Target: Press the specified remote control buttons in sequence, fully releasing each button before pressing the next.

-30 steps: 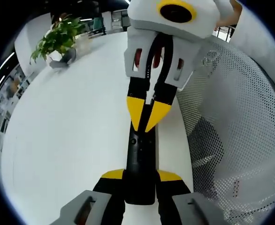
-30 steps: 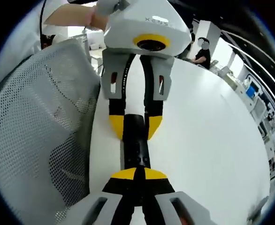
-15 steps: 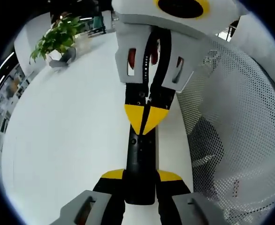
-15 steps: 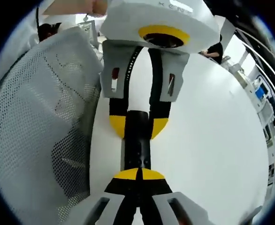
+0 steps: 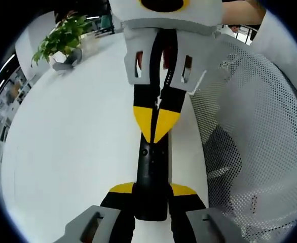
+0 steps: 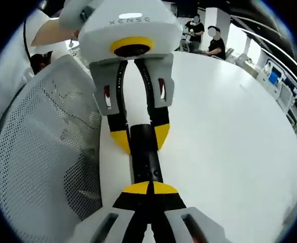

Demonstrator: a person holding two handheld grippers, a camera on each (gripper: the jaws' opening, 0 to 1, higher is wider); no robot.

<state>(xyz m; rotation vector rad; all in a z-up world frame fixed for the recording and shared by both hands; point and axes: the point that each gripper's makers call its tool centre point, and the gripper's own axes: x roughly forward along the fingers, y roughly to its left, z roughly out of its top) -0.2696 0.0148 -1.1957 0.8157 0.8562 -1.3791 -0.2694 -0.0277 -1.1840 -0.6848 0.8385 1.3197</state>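
Left gripper [image 5: 151,190] clamps the remote [image 5: 151,174] between its 2 jaws, steadying it above the desk [image 5: 72,142]; right gripper [image 6: 148,188], jaws together (forming a poker), tips on the buttons.

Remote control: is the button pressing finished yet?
Done: the left gripper is clamped on the black remote above the white table. In hand: the right gripper, tips together, touches its buttons. Left: unclear; the buttons pressed can't be counted.
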